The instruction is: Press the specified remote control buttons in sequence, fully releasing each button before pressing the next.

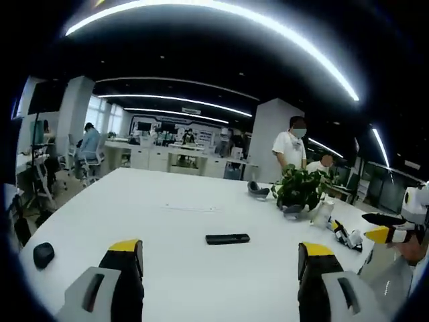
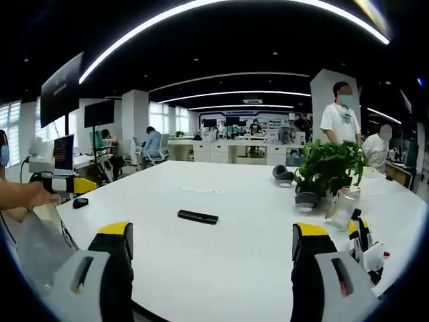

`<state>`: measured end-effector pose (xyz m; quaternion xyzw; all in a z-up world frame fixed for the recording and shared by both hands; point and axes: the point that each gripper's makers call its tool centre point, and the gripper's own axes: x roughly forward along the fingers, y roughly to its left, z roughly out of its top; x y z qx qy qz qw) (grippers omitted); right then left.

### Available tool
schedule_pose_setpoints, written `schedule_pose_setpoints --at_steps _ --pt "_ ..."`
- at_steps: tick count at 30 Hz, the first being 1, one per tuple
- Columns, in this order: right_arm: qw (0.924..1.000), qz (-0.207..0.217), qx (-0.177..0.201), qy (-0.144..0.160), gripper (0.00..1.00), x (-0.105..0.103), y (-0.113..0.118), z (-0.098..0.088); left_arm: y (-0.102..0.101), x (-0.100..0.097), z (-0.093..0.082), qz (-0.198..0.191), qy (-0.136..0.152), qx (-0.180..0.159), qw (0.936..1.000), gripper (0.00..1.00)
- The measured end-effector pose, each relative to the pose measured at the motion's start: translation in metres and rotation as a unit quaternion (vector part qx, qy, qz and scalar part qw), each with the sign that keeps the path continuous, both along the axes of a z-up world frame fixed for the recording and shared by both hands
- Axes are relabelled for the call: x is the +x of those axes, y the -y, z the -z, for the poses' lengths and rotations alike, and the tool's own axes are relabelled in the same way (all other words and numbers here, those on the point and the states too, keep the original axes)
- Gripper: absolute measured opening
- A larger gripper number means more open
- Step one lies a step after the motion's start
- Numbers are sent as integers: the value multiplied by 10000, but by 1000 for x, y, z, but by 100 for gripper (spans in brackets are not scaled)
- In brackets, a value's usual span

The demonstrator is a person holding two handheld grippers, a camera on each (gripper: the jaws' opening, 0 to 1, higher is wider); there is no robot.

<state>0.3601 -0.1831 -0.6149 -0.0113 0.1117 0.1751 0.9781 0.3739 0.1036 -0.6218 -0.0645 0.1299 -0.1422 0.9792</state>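
Monitors (image 2: pixel 64 153) beside right gripper (image 2: pixel 212 249).

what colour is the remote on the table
Black. The remote lies flat on the white table, clearest in the left gripper view.

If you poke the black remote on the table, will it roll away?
Probably not: the remote control lies flat and slab-shaped, so it should slide rather than roll. The white table looks smooth, so a push could make it skid. It looks stiff.

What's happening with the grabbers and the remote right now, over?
Left gripper open, right gripper open, both short of the table. Remote flat on it, untouched. Nothing between jaws and remote; plant off to the side.
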Motion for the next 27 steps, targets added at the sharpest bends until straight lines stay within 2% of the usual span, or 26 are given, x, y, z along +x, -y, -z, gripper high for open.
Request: schedule_pose_setpoints --at_steps 2,6,10,12,13,15,18,21,27 --pt "10000 3 -7 2 100 0 0 0 1 -5 1 43 40 112 9999 100" --pt "9999 3 -89 52 100 -1 -1 -1 -8 -11 2 -205 107 399 9989 100" --pt "9999 69 -78 36 100 0 2 -1 -19 -10 3 -475 194 412 9978 100" --pt "9999 94 -70 30 100 0 2 0 -27 -10 5 -571 182 668 9960 100" --pt "9999 112 -70 21 100 0 3 0 -30 -10 4 -581 245 905 9939 100" --pt "9999 110 -63 17 100 0 2 0 -28 -9 3 -554 318 884 9940 100" --pt "10000 71 -46 23 100 0 0 -1 -29 -9 14 -479 10 856 9952 100" --pt "9999 -25 -96 -25 100 -2 -5 1 -28 -10 19 -399 -112 905 9950 100" --pt "9998 -129 -154 50 100 -3 -9 -1 -25 -12 15 -336 11 1077 9936 100"
